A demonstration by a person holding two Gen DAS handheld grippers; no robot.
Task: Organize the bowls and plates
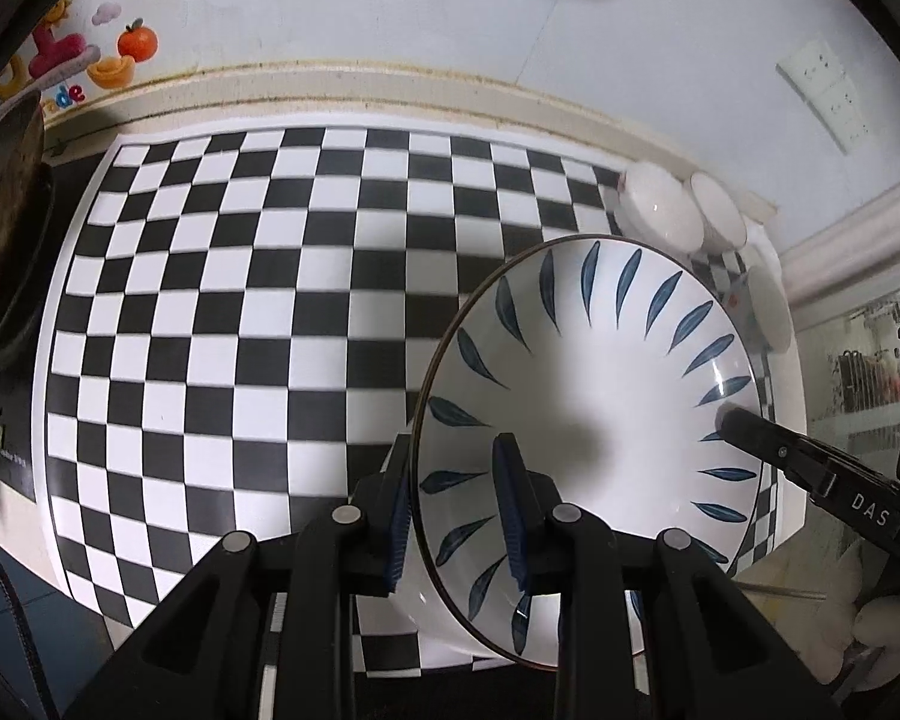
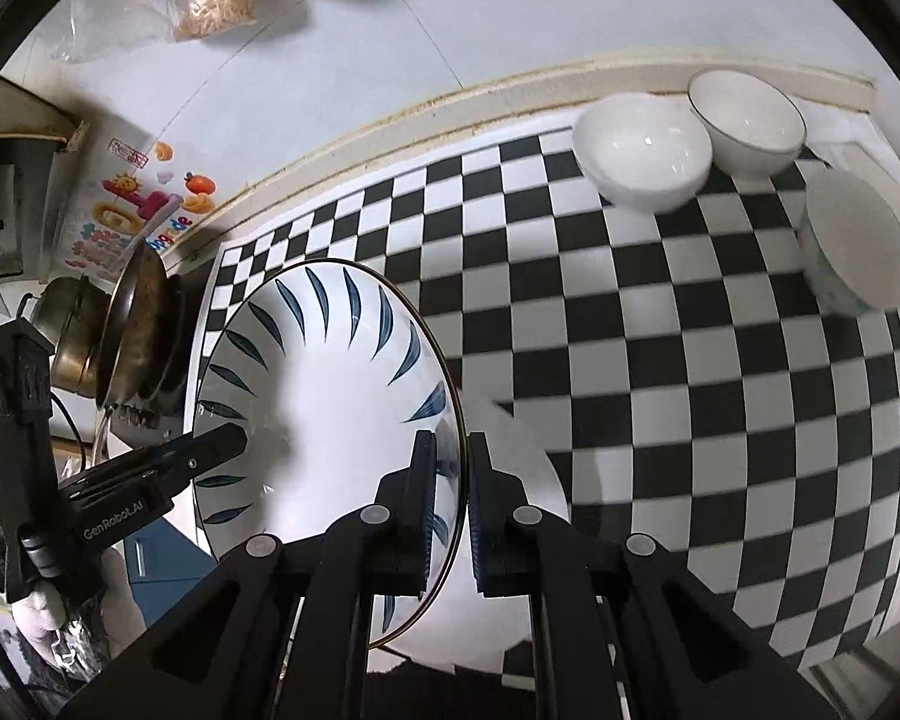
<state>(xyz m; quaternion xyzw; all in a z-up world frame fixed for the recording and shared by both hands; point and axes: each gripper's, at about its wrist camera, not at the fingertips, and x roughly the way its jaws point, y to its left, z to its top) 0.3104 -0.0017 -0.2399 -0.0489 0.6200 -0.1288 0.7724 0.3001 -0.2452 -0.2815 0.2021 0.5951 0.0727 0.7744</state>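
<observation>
Readable: "DAS" in white letters on black body of right gripper (image 1: 727, 420), seen from left wrist view. "GenRobot.AI" in white along black side of left gripper (image 2: 243, 439), seen from right wrist view. Coloured letters "de" on wall sticker (image 1: 66, 69); remainder of sticker text illegible.

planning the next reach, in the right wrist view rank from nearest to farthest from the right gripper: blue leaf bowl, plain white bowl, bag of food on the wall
1. blue leaf bowl, clamped at its rim in the right gripper
2. plain white bowl, upper right on the checkered mat
3. bag of food, upper left against the wall
</observation>
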